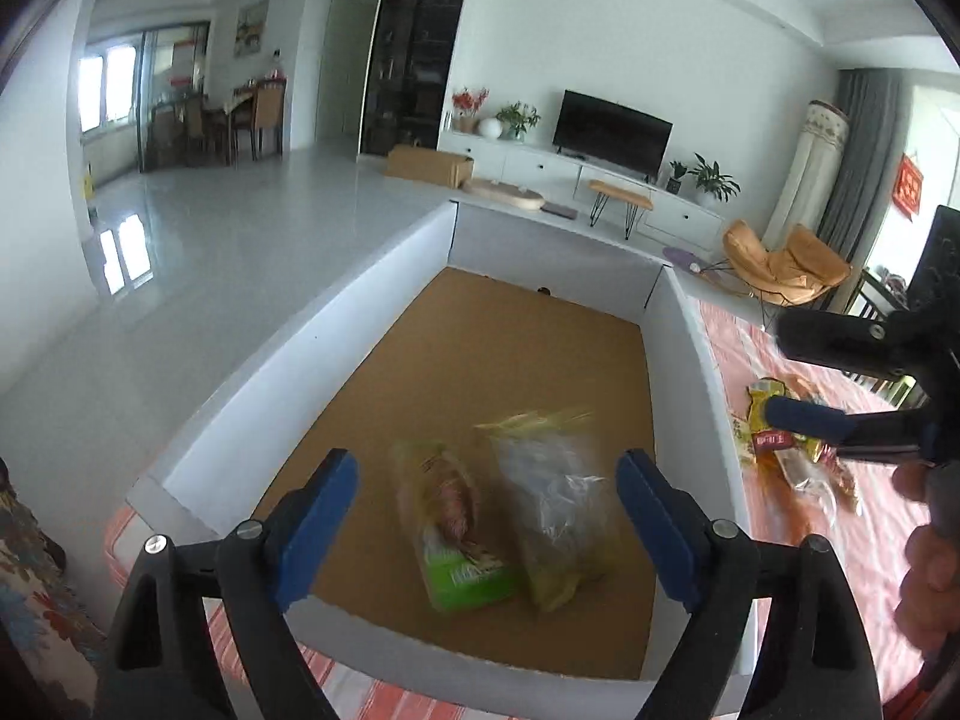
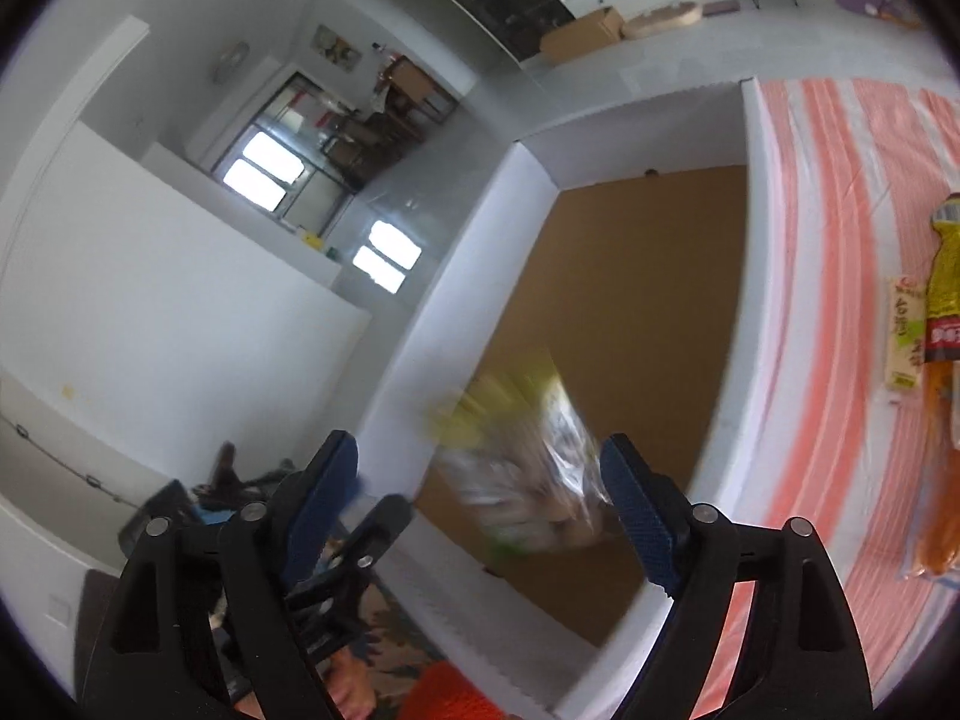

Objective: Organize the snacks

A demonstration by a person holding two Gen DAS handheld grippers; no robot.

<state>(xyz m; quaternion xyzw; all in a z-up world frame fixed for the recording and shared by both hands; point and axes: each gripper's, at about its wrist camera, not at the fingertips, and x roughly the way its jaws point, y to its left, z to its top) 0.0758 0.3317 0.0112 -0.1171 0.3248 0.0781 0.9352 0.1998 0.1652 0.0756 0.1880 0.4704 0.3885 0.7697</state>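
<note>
**Two packets in the box, more waiting on the cloth**

You've got the box (image 1: 384, 294) in front of you on the desk, and two snacks already lie on its brown floor at the near end: the green packet (image 1: 462, 546) and, touching it on the side towards the striped cloth, the clear packet (image 1: 558, 504). Both look blurred, so whether they have fully settled I can't say. That part of the job reads as done.

Your left hand-held gripper (image 1: 486, 516) hangs over that near end with its jaws wide apart and nothing between the pads; the packets sit below it, not in it. Your right hand-held gripper (image 2: 480, 504) is spread open too, empty, seen over the box's near wall with the clear packet (image 2: 528, 474) beneath it.

What's left lies outside the box, on the striped cloth (image 2: 828, 240) beyond its side wall: a yellow-and-red packet (image 2: 942, 306) with a pale flat packet (image 2: 903, 336) tucked against it. Those still need bringing across. By my reckoning you're about halfway, with plenty of bare floor at the box's far end to take them.
</note>
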